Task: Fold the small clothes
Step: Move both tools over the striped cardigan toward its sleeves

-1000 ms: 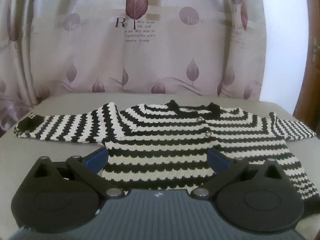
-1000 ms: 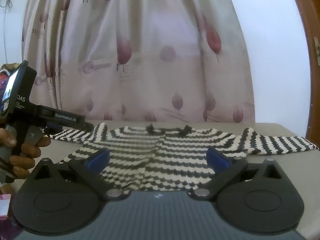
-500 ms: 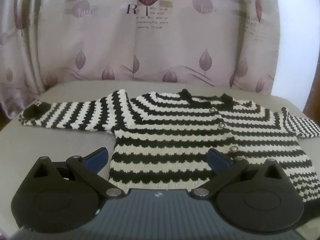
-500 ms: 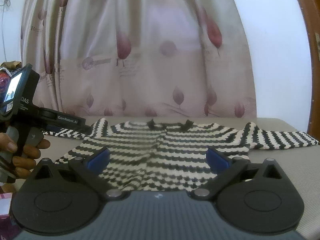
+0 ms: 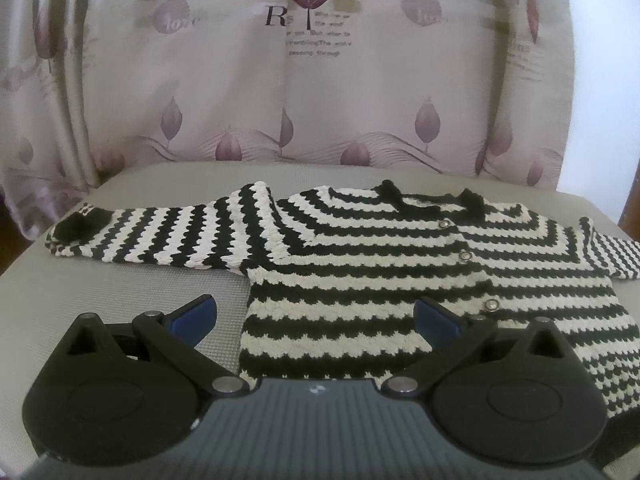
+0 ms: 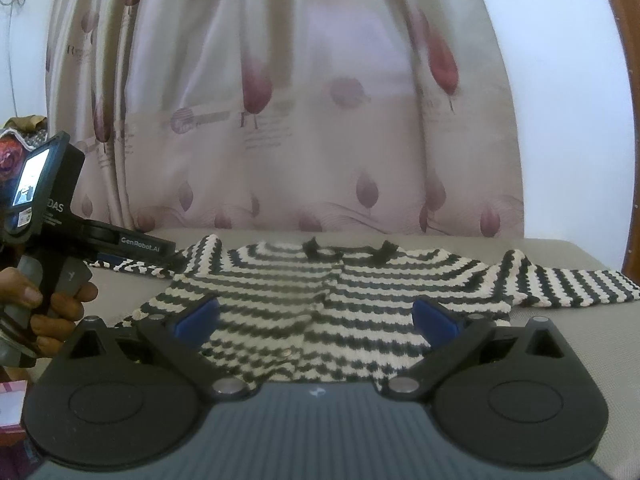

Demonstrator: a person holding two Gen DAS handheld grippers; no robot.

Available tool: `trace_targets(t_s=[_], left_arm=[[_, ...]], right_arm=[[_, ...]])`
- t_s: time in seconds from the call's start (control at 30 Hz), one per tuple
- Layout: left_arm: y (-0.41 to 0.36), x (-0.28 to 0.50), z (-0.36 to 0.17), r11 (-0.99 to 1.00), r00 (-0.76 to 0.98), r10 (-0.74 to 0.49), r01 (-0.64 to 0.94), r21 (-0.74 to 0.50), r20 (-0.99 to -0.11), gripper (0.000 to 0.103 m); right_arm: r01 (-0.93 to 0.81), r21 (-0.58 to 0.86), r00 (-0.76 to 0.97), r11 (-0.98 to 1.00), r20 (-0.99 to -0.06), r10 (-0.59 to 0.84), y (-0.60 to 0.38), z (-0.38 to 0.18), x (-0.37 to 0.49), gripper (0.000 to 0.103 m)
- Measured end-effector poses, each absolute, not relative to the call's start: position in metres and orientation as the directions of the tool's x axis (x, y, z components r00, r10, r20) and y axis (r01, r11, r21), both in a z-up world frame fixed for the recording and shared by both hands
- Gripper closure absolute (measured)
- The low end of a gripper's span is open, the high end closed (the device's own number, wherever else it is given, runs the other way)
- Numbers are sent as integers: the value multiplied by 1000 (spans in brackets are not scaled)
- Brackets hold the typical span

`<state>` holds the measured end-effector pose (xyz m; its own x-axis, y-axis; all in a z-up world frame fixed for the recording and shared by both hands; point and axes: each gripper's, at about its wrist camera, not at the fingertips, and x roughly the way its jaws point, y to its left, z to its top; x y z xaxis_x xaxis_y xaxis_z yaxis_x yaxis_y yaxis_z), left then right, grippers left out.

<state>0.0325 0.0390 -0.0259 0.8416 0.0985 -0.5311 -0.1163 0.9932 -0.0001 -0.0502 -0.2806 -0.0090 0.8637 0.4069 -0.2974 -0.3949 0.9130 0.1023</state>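
A small black-and-white striped knitted cardigan (image 5: 400,272) lies flat and face up on a grey table (image 5: 120,292), sleeves spread to both sides. Small round buttons run down its front. My left gripper (image 5: 316,316) is open and empty, hovering over the cardigan's lower left hem, its left finger over bare table. My right gripper (image 6: 316,318) is open and empty above the cardigan's (image 6: 340,300) lower middle. The left gripper's body (image 6: 52,216) and the hand holding it show at the left of the right wrist view.
A pale pink curtain with leaf prints (image 5: 312,80) hangs just behind the table's far edge. A white wall (image 6: 560,100) and a brown wooden frame (image 6: 628,80) stand at the right. Bare table (image 6: 560,320) lies under the right sleeve.
Both grippers have moved forward and lower toward the cardigan. In the left wrist view the cardigan has shifted right, so the left sleeve shows more fully. Both stay open.
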Motion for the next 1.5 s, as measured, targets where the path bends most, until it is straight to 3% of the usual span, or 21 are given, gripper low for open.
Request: trace_targets(t_s=[1.5], left_arm=[[86,80,-49,978,809,192,-207,36,-556,0]], right_arm=[[-453,83,799,888,-405,446,-238,-14,-9,0]])
